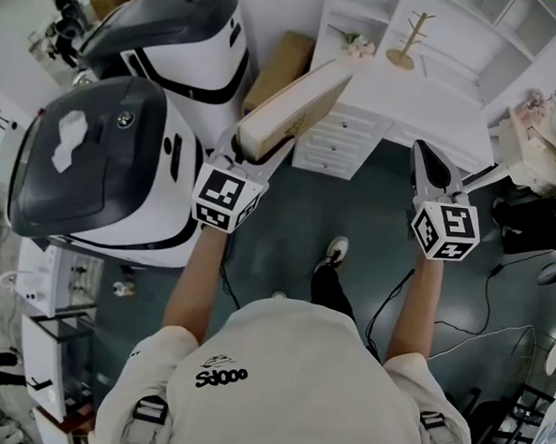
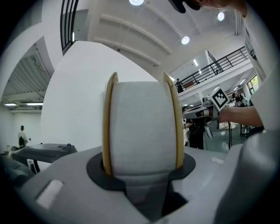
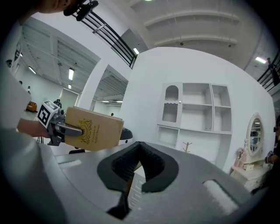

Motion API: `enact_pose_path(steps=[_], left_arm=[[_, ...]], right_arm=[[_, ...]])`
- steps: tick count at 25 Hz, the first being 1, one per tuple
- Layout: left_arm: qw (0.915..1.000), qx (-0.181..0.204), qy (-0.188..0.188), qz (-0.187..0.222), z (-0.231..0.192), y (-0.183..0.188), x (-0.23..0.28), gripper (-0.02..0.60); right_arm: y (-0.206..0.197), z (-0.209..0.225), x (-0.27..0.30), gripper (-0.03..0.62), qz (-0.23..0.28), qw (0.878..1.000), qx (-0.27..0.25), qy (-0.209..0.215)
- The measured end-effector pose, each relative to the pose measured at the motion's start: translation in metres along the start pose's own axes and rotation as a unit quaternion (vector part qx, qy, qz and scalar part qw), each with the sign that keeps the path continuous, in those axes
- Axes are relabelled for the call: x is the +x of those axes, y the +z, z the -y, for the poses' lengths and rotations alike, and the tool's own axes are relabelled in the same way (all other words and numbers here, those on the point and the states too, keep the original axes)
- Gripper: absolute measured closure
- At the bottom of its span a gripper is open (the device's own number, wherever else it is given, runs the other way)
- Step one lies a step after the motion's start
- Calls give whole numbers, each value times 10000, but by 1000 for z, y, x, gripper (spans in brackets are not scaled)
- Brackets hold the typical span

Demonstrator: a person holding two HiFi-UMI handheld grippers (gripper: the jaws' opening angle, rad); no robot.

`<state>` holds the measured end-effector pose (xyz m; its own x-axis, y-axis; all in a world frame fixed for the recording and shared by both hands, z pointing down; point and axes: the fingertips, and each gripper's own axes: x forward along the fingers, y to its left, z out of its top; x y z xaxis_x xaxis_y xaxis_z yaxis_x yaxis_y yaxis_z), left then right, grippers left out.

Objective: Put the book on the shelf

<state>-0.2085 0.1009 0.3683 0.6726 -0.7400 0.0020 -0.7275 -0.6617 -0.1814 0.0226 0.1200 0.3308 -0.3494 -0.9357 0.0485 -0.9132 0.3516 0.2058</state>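
A tan hardcover book with a gold emblem is clamped near its lower end by my left gripper and juts out toward the white shelf unit. In the left gripper view the book's pale page edge fills the space between the jaws, a tan cover on each side. The right gripper view shows the book off to the left, held level by the left gripper, with the shelf unit ahead. My right gripper is shut on nothing, its black pads together.
Two large white-and-dark machines stand at the left, a cardboard box behind the book. A white drawer unit sits under the shelf, with a small wooden stand on it. Cables trail over the dark floor.
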Motion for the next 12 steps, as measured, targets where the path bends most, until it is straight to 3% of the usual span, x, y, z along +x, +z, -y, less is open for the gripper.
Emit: enact_pose_path(steps=[12], left_arm=[[9998, -105, 135, -43, -26, -5, 76, 336]], right_arm=[[-10, 66, 55, 592, 49, 9998, 178, 3]])
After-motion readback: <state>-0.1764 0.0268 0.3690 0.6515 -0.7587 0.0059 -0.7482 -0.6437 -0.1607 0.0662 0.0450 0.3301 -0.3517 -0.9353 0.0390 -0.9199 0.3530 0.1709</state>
